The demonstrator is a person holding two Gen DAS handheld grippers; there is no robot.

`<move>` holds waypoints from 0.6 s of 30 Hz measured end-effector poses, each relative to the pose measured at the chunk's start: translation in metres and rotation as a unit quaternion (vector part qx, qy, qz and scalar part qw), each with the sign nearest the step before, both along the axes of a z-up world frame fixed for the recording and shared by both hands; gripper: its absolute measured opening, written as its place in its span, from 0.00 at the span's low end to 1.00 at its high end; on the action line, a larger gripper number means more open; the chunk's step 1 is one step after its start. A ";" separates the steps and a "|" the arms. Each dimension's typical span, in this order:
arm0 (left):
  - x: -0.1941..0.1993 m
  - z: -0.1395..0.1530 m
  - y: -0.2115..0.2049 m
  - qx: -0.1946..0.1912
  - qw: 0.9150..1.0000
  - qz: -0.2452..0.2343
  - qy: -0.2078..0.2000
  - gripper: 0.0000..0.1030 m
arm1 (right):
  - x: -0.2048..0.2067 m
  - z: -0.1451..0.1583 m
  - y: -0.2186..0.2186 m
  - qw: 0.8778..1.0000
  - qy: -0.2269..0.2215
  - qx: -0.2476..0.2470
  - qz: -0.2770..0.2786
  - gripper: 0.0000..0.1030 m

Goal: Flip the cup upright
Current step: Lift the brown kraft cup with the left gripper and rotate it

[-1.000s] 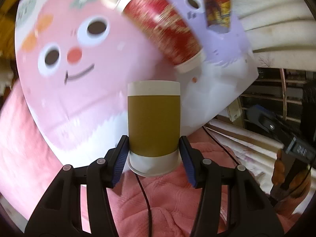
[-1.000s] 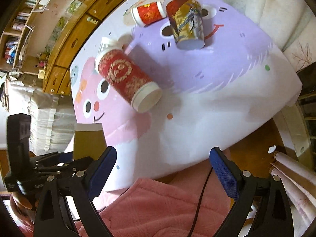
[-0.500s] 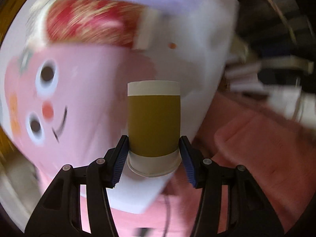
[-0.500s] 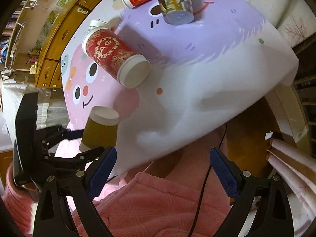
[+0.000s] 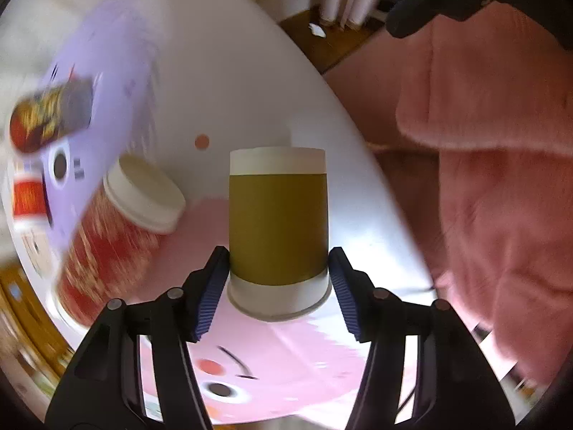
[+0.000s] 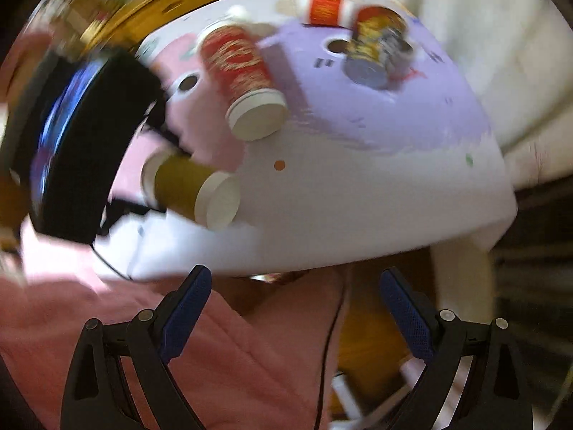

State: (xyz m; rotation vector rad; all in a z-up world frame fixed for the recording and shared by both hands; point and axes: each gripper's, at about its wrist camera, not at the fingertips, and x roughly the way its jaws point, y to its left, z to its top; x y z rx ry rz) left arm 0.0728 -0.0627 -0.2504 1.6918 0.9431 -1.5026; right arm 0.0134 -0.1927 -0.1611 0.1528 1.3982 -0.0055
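- The left gripper (image 5: 278,276) is clamped on the olive-brown paper cup (image 5: 278,222); its 2 blue ribbed pads (image 5: 210,294) press the cup's sides just above the rolled rim.
- In the left wrist view the cup points straight away from the tongs, rim nearest the camera and closed white base farthest.
- From the right wrist view the same cup (image 6: 189,190) lies roughly level in the air, base toward the camera, over the near-left part of the table cover (image 6: 358,186); the left gripper's dark body (image 6: 89,150) sits to its left.
- The right gripper (image 6: 295,308) stands wide open with nothing between its fingers, hovering over pink fabric (image 6: 222,365) at the table's near edge.
- A red-and-gold cup (image 5: 118,236) lies on its side left of the held cup, its white closed end facing the tongs; in the right wrist view it (image 6: 240,71) sits beyond the held cup.
- Farther off to the left, blurred, are a dark patterned cup (image 5: 50,118) and a small red cup (image 5: 28,200); the right wrist view shows them at the far side, the patterned one (image 6: 379,50) on the purple patch and the small red one (image 6: 322,9) beside it.
- The cover shows a pink cartoon face (image 5: 229,376) below the left tongs.
- A pink sleeve (image 5: 494,179) fills the right of the left wrist view.
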 end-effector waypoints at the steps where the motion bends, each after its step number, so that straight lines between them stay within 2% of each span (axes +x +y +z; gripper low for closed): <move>1: -0.002 -0.002 0.000 0.007 1.000 -0.019 0.005 0.52 | -0.002 -0.002 0.004 1.000 -0.007 -0.015 0.019 0.94; 4: -0.007 -0.004 0.001 0.015 0.999 -0.048 0.018 0.55 | -0.009 -0.008 0.010 0.998 -0.020 -0.033 0.052 0.94; 7: -0.007 -0.004 0.008 0.009 0.997 -0.074 -0.005 0.57 | -0.009 -0.014 0.004 0.998 -0.027 -0.014 0.049 0.94; 9: -0.005 -0.004 0.012 0.006 0.997 -0.078 -0.004 0.58 | -0.009 -0.017 0.001 0.998 -0.028 -0.009 0.047 0.94; 13: 0.007 -0.001 0.009 -0.009 0.998 -0.056 -0.011 0.78 | -0.004 -0.019 -0.006 0.998 -0.026 0.001 0.052 0.94; 15: 0.020 -0.009 -0.015 -0.016 0.999 -0.042 -0.015 0.79 | 0.000 -0.022 -0.009 0.998 -0.015 -0.003 0.061 0.94; 18: 0.025 0.004 -0.019 -0.030 0.999 -0.008 -0.021 0.79 | 0.004 -0.028 -0.009 0.997 0.007 -0.016 0.080 0.94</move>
